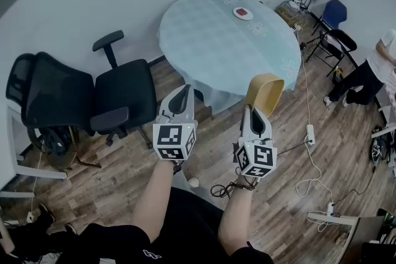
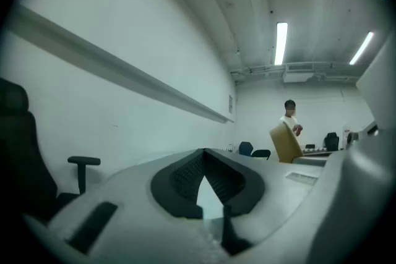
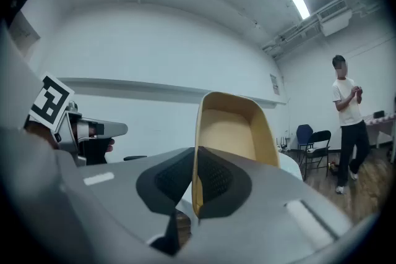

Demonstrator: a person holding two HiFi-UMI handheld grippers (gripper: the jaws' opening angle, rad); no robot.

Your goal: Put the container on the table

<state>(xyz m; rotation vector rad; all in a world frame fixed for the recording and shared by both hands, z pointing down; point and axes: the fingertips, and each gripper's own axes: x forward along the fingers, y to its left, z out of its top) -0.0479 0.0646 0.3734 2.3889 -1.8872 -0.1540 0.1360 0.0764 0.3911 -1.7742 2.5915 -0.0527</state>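
Looking down, head view: the right gripper (image 1: 252, 112) holds the tan container (image 1: 265, 89) up in the air, above the wood floor and just short of the round bench (image 1: 210, 40).
Left side, head view: the left gripper (image 1: 184, 93) is raised beside it, apart from the container and carrying nothing.
Bench top, head view: a small dish with a red thing (image 1: 243, 12) sits near the far edge. The near part shows only cloth, so that looks the better landing place.
Left gripper view: the jaws are closed tip to tip with nothing between them. The container (image 2: 286, 142) shows off to the right, with a person (image 2: 289, 115) beyond it.
Right gripper view: the jaws are pinched on one thin side wall of the container (image 3: 232, 130), which stands on end with its open side toward the camera.
Carry, as I judge it: a one-wall pinch may let the container swing, so move it forward smoothly.
Set-down: bring it over the near cloth and turn its base downward. Lower it until the base rests flat, and only then part the jaws.
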